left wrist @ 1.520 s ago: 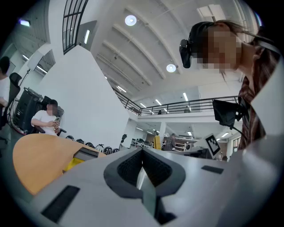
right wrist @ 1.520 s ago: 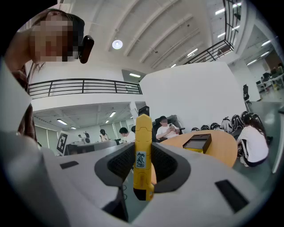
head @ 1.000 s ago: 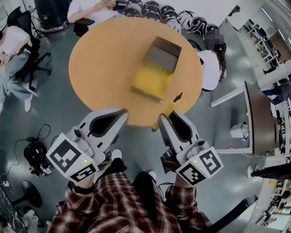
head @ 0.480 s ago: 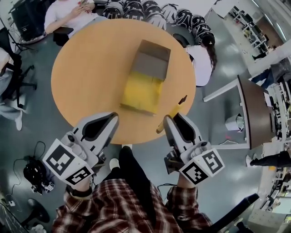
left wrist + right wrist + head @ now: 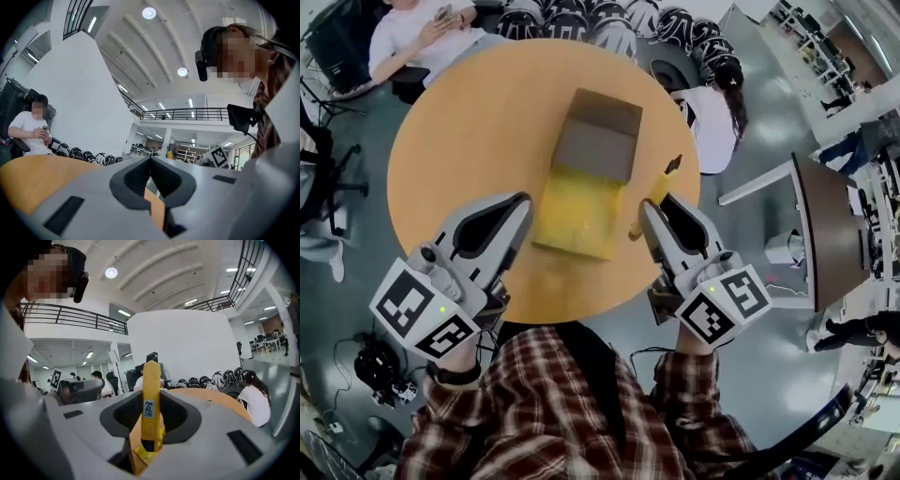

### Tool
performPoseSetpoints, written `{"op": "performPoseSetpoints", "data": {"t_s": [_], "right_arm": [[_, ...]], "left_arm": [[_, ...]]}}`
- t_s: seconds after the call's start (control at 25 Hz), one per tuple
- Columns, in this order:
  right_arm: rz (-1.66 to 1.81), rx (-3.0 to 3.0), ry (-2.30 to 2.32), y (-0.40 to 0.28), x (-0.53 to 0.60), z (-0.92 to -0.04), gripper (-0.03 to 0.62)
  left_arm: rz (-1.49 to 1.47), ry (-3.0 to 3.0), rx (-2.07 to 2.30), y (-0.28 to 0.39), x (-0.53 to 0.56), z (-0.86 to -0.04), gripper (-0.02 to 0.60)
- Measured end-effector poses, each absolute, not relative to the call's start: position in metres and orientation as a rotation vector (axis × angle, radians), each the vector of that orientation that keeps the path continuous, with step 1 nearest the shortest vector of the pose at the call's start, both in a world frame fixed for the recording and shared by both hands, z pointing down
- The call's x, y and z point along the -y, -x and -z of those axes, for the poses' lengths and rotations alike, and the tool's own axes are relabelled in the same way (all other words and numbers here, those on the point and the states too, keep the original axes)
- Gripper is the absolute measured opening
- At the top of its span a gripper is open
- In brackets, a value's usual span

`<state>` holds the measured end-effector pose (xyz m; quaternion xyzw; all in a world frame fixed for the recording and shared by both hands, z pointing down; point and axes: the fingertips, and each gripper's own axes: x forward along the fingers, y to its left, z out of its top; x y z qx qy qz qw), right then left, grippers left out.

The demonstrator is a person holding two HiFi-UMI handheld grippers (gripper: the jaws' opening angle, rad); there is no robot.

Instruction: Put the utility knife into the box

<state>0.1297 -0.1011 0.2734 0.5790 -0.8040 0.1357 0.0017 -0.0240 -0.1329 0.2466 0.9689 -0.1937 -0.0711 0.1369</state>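
An open cardboard box [image 5: 586,173] with a yellow inside lies on the round wooden table [image 5: 459,141]. My right gripper [image 5: 649,217] is shut on the yellow utility knife [image 5: 657,192], which sticks out ahead of it just right of the box. In the right gripper view the knife [image 5: 150,399] stands upright between the jaws of the right gripper [image 5: 151,416]. My left gripper [image 5: 517,211] hovers over the table at the box's near left corner. Seen from its own camera, the left gripper [image 5: 151,176] is shut with nothing in it.
A person [image 5: 427,37] sits at the far left of the table and another [image 5: 712,98] at its right. A row of dark helmets [image 5: 591,14] lies behind the table. A desk with a dark panel [image 5: 825,234] stands to the right.
Both grippers have moved forward over the table. The knife now sits beside the box's right edge, and the left gripper has reached the box's near left corner.
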Motion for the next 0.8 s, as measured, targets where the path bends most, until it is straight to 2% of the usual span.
{"op": "performPoseSetpoints", "data": {"t_s": [0.48, 0.8], "right_arm": [[-0.488, 2.354, -1.653, -0.138, 0.172, -0.310, 0.123], [-0.592, 2.182, -1.441, -0.123, 0.204, -0.390, 0.123]], "left_arm": [[0.134, -2.776, 0.403, -0.003, 0.182, -0.261, 0.011], [0.112, -2.717, 0.361, 0.001, 0.193, -0.288, 0.011]]}}
